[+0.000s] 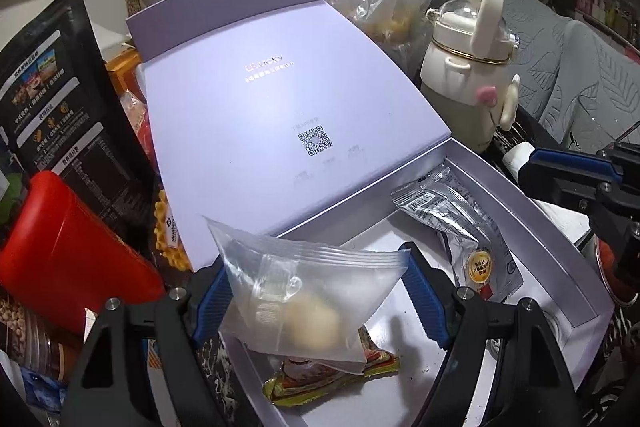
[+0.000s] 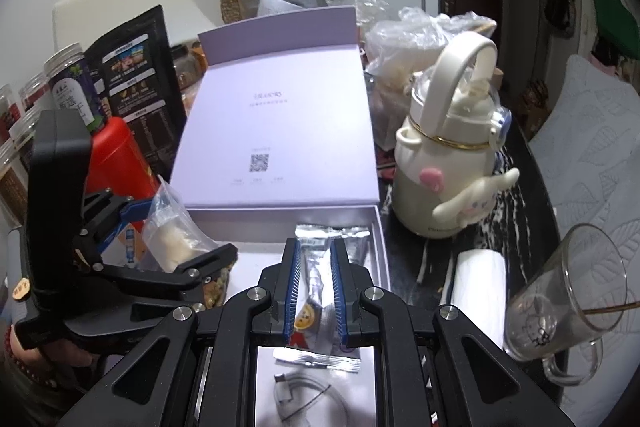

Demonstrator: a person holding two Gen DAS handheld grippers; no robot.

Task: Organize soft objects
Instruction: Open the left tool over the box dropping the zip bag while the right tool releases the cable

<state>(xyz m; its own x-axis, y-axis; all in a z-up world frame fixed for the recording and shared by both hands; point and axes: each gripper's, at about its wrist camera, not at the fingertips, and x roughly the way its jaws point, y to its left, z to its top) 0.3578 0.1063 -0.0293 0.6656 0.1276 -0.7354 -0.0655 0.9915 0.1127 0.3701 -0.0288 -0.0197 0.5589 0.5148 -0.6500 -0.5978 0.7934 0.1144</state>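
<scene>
My left gripper (image 1: 316,291) holds a frosted zip bag (image 1: 304,291) above the open lilac box (image 1: 532,223). Its jaws are spread wide, and the bag's two upper corners sit against the blue pads; I cannot tell how firmly they bite. The bag's zip edge runs across from one pad to the other and its point hangs down, with pale round lumps and a clear plastic piece inside. Only the left wrist view shows what lies under it: a yellow snack packet (image 1: 340,375) flat on the box floor, partly hidden by the bag.

My right gripper (image 2: 314,287) hovers over the same box (image 2: 380,227) with its jaws narrowly apart. A silver foil sachet (image 2: 316,267) lies between them, its long axis running straight away from me toward the raised lid (image 2: 280,131). Whether the pads touch it I cannot tell. In the left view the sachet (image 1: 452,227) lies along the box's right wall, barcode end toward the lid, round gold sticker nearer me.

The right view alone shows a coiled white cable (image 2: 308,399) at the near end of the box, the left gripper (image 2: 188,247) side-on with the bag (image 2: 172,231), and a glass mug (image 2: 576,291) on the dark counter (image 2: 416,267). A cream bottle (image 2: 444,163) stands just right of the box.
</scene>
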